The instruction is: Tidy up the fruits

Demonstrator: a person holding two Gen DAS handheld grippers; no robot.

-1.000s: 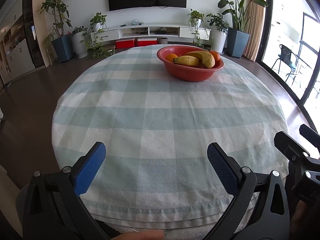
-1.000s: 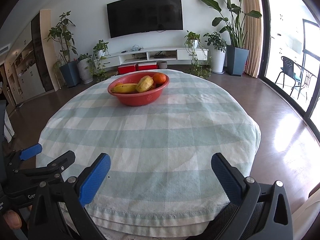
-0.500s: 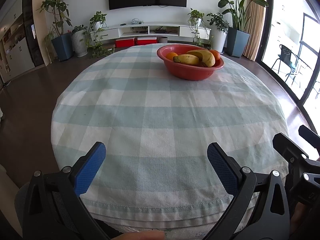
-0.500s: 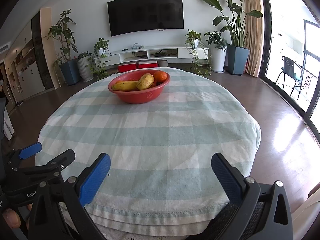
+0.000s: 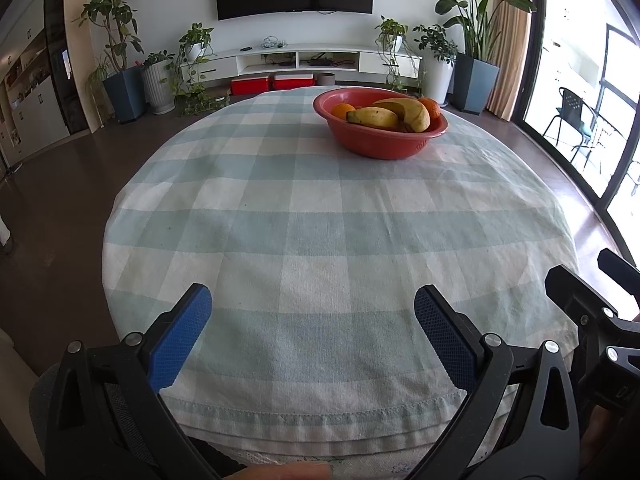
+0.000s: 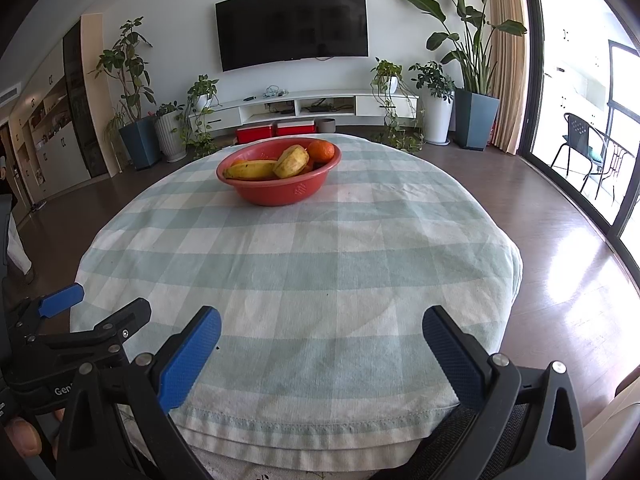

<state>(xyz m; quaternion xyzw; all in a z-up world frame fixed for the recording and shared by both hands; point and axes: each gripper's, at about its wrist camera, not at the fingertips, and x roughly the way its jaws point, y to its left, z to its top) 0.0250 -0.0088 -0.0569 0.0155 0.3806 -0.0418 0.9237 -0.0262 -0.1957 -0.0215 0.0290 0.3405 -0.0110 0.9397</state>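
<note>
A red bowl stands on the far side of a round table with a green-white checked cloth. It holds bananas and oranges. In the right wrist view the bowl holds bananas and an orange. My left gripper is open and empty above the table's near edge. My right gripper is open and empty, also at the near edge. Each gripper shows at the side of the other's view.
Dark wood floor surrounds the table. Potted plants, a white TV cabinet and red boxes stand along the far wall. Glass doors are on the right.
Both grippers have lowered and drawn slightly back toward the table's near edge; the bowl sits lower and larger in both views. Jaws stay open.
</note>
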